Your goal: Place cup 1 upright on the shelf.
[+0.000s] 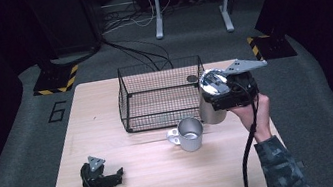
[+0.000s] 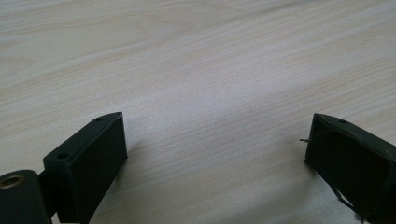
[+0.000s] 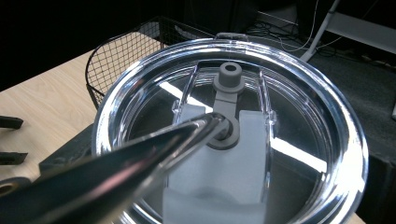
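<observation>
While raised at right of frame, right gripper [image 1: 219, 96] clamped on lidded steel tumbler [image 1: 212, 106] beside mug [image 1: 190, 134]; left gripper [image 1: 112, 177] spread wide, lower left.

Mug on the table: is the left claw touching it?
Apart. The high view shows the left claw open near the front of the table, with a stretch of bare wood between it and the mug.
</observation>
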Action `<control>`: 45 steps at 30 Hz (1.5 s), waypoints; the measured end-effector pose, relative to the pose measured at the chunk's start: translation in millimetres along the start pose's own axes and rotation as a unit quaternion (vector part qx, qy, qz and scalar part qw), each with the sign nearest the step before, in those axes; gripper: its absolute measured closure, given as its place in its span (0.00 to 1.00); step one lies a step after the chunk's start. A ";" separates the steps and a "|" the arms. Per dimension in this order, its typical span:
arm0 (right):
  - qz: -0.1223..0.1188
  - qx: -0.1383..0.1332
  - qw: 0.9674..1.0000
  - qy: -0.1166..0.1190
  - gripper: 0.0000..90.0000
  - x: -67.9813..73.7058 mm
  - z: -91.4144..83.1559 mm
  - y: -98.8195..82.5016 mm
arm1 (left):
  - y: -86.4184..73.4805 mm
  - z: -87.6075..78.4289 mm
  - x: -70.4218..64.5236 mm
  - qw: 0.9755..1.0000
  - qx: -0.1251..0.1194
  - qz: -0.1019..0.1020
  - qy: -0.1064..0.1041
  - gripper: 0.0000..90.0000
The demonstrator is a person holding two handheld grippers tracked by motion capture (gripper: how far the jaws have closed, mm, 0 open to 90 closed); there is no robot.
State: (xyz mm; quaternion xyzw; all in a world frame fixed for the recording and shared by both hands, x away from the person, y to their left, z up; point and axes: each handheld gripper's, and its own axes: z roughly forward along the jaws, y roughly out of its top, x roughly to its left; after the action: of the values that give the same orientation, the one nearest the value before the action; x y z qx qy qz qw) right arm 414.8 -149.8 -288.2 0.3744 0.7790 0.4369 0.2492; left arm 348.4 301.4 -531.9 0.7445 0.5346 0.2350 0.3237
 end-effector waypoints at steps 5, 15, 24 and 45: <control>-0.010 0.003 1.000 -0.001 0.04 2.1 4.5 10.9 | 0.0 0.0 0.0 1.000 0.000 0.000 0.000 0.06; -0.020 0.011 1.000 -0.002 0.04 4.3 18.7 28.6 | 0.0 -0.1 0.1 1.000 0.000 0.000 0.000 0.06; -0.025 0.018 1.000 0.007 0.04 8.6 34.4 35.8 | 0.0 0.0 0.1 1.000 0.000 0.000 0.000 0.06; -0.025 0.026 0.999 0.014 0.04 12.2 68.1 49.2 | 0.0 0.0 0.1 1.000 0.000 0.000 0.000 0.06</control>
State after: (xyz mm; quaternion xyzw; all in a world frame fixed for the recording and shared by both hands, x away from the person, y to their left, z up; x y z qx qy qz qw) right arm 474.2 -89.7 -279.9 0.3546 0.8028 0.4153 0.2393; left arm 348.4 301.5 -531.9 0.7446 0.5344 0.2353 0.3235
